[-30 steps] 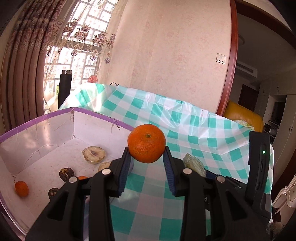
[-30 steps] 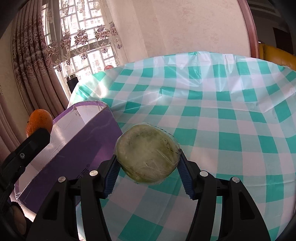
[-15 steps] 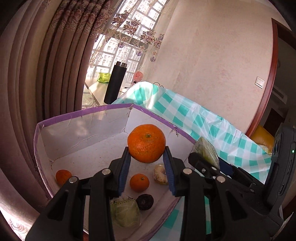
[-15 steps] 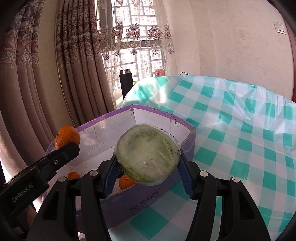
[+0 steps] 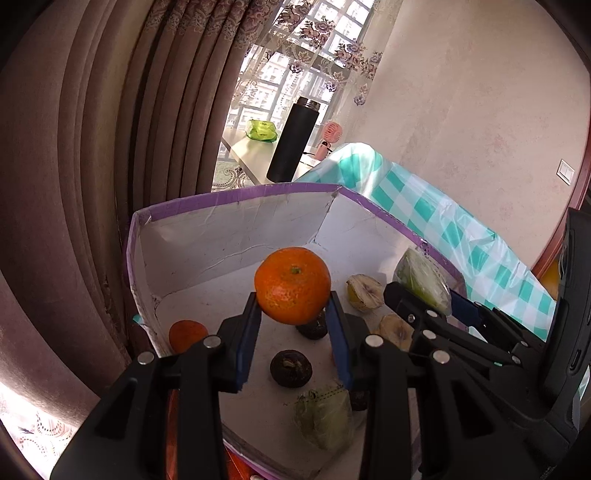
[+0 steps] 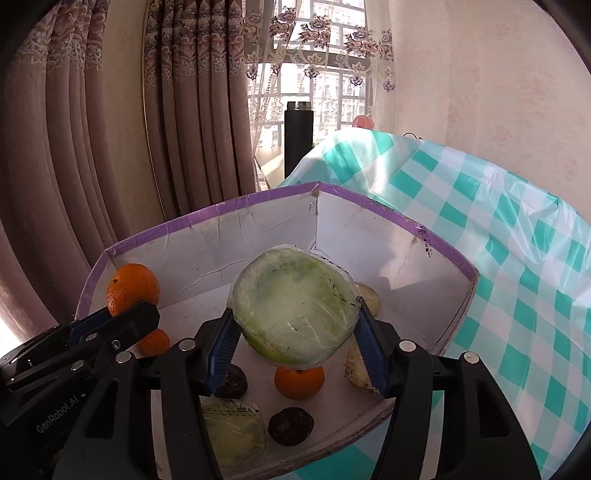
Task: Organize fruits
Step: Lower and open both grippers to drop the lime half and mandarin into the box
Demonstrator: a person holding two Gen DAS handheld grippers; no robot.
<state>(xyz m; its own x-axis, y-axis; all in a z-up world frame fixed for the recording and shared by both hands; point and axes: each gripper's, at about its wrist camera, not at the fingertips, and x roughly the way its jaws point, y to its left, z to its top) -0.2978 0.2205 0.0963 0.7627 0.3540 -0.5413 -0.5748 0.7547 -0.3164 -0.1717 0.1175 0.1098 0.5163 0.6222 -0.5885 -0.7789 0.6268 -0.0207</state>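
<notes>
Left gripper (image 5: pixel 293 325) clamped on orange (image 5: pixel 291 285), right gripper (image 6: pixel 295 345) clamped on wrapped melon slice (image 6: pixel 295 306), both above box (image 6: pixel 369 236). Orange firm, round; slice probably soft, film slippery, grip by edges.

Home setting, looks like a living or dining room. Heavy brown pleated curtains (image 6: pixel 92 147) plus a lace sheer with floral trim (image 6: pixel 317 33) over a grid window, apartment blocks outside. Pale pink patterned wallpaper (image 5: pixel 461 129), white wall switch (image 5: pixel 567 172), reddish wood door frame (image 5: pixel 565 221). Counter covered with a teal-and-white checked plastic cloth (image 6: pixel 498 229). Windowsill holds a black thermos (image 5: pixel 291 140), a small pink fan (image 5: pixel 328 140) and a green bag (image 5: pixel 262 130). Purple-edged cardboard box (image 6: pixel 258 206) of fruit on the counter
</notes>
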